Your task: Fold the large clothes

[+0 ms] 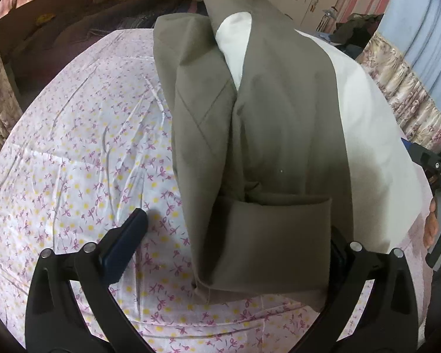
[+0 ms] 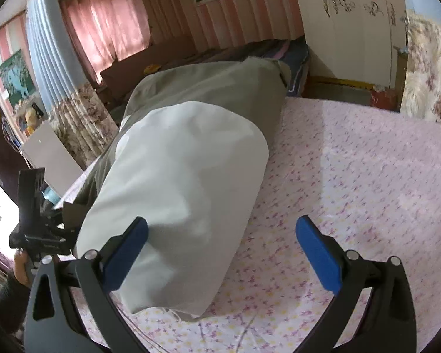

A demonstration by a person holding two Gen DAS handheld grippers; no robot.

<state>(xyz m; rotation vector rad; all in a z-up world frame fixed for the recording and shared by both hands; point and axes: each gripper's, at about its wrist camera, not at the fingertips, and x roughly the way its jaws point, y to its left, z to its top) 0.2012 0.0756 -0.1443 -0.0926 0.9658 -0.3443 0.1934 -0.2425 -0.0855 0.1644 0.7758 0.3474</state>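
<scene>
A large olive-grey garment with a white lining lies folded lengthwise on the bed. My left gripper is open; its left finger shows, while the garment's cuffed end lies between the fingers and covers the right one. In the right wrist view the white lining faces me, with olive cloth behind it. My right gripper is open. Its left finger touches the lining's near end. Its right finger is over the bare sheet.
The bed has a pink floral sheet, with free sheet on the right in the right wrist view. Curtains, a wardrobe and cluttered furniture surround the bed. The other gripper and hand show at the edge.
</scene>
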